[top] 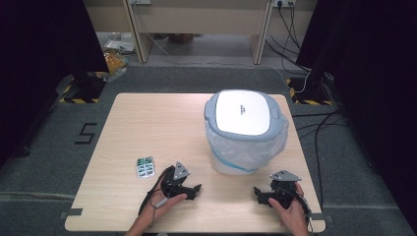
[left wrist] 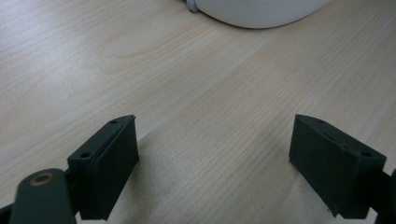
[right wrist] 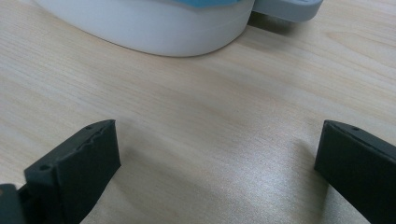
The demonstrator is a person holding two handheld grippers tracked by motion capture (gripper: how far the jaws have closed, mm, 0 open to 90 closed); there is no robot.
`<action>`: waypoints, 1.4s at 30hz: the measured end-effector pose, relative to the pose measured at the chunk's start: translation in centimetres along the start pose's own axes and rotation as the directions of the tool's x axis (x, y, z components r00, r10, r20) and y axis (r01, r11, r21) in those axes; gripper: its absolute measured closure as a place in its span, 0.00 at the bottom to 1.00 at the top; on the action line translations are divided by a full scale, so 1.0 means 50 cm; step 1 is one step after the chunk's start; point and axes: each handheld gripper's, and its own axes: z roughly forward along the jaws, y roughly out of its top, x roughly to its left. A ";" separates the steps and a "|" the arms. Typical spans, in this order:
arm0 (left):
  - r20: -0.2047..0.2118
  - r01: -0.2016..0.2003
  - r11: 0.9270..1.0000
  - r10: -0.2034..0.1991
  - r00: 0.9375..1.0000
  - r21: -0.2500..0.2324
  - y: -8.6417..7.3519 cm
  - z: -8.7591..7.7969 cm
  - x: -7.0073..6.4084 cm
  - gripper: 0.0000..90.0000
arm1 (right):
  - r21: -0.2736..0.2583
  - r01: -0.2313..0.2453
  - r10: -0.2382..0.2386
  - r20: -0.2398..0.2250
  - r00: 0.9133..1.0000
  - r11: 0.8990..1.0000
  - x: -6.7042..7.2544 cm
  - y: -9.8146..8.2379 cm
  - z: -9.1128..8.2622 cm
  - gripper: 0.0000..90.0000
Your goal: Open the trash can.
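Both hand-held grippers — left [top: 193,189], right [top: 261,193] — spread, empty; bin [top: 246,130] lid's writing unreadable.

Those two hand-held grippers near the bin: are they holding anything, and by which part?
Nothing is held. The left hand-held gripper and the right hand-held gripper both stand open over bare table, short of the lidded trash bin and the blister pack.
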 end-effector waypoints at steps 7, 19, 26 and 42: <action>0.000 0.000 1.000 0.000 1.000 0.000 0.000 0.000 0.000 0.17 | -0.026 -0.020 0.020 0.015 1.000 0.999 -0.009 0.002 0.000 0.13; 0.001 0.000 1.000 0.000 1.000 0.001 0.000 0.000 0.000 0.16 | -0.128 -0.107 0.122 0.119 0.985 0.986 -0.062 0.023 0.005 0.18; 0.004 -0.004 1.000 0.004 1.000 0.001 0.000 0.000 0.000 0.16 | -0.190 -0.149 0.174 0.121 0.977 0.971 -0.097 0.064 -0.004 0.18; 0.012 -0.007 1.000 0.007 1.000 0.002 -0.001 -0.001 0.000 0.16 | -0.202 -0.205 0.235 0.134 0.963 0.958 -0.127 0.097 0.058 0.17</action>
